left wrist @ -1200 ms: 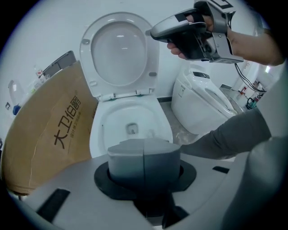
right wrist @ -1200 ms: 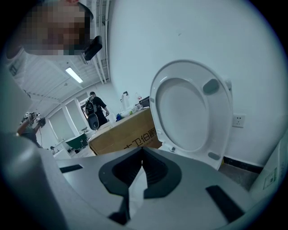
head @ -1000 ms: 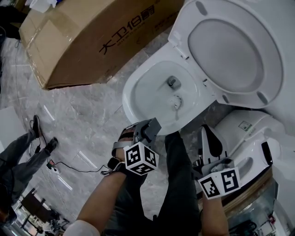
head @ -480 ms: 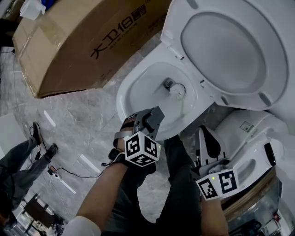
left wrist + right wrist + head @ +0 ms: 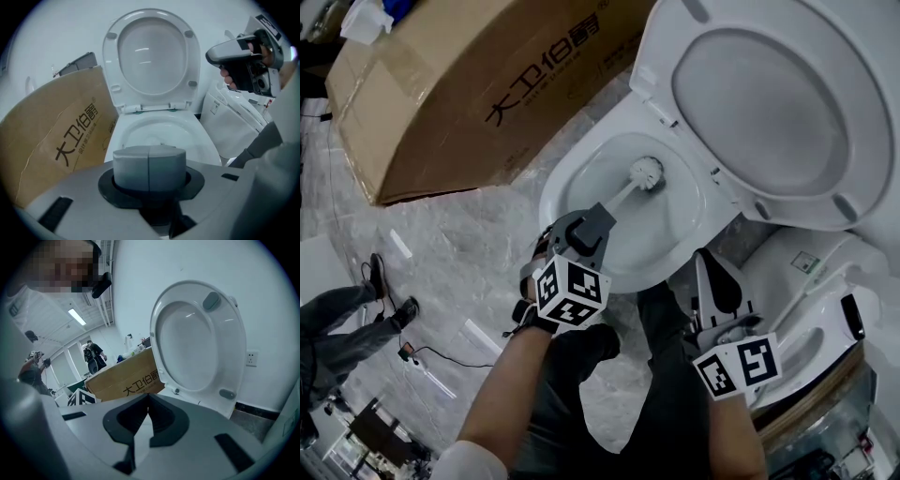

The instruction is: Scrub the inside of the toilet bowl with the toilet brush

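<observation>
White toilet brush (image 5: 645, 174): head deep in toilet bowl (image 5: 581, 178), handle running straight back to left gripper (image 5: 586, 228), clamped on it. Right gripper (image 5: 712, 277) pressed together, empty, farther off from bowl.

i see a big cardboard box (image 5: 478, 84) with printed characters lying on the grey marble floor (image 5: 459, 253), a bystander's legs (image 5: 337, 319) at far left, a thin black cable (image 5: 450, 349) beside them, a spare white toilet (image 5: 811, 281) lower right.

My left gripper (image 5: 592, 228) hides the toilet brush (image 5: 645, 173) handle's end; the cardboard box (image 5: 487, 84) runs off the top edge.
</observation>
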### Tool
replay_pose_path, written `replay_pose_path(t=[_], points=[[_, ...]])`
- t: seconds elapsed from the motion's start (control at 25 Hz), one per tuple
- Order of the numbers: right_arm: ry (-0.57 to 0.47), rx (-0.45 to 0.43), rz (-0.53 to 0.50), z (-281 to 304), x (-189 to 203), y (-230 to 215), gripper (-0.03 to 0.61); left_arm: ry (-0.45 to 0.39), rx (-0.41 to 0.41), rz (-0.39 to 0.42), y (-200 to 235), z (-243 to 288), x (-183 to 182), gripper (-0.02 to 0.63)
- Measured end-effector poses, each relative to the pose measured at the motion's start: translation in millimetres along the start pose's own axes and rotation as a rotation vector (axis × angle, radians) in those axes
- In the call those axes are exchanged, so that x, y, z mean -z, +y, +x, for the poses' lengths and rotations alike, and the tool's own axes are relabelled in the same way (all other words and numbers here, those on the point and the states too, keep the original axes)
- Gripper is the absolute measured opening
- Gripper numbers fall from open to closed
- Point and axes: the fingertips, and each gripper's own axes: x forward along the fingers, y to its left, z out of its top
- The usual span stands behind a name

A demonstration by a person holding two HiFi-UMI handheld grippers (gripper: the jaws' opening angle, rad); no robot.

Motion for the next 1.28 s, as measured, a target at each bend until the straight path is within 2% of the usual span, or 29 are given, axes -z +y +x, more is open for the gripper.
replay_pose_path(t=[0.32, 0.64, 0.92, 1.28], points=[[0.015, -0.016, 0.015, -8, 4, 16, 0.014, 0.114, -0.043, 0.015, 12, -27, 38, 0.152], [0.018, -0.017, 0.037, -26, 1, 30, 0.014, 0.191, -0.001, 0.005, -28, -54, 75, 0.152], [0.037, 0.003, 0.049, -37, 13, 18, 0.014, 0.18, 0.031, -0.026, -61, -36, 61, 0.152], [0.031, 0.003, 0.051, -12, 25, -7, 0.014, 0.195, 0.025, -0.101, -44, 20, 42, 0.152]])
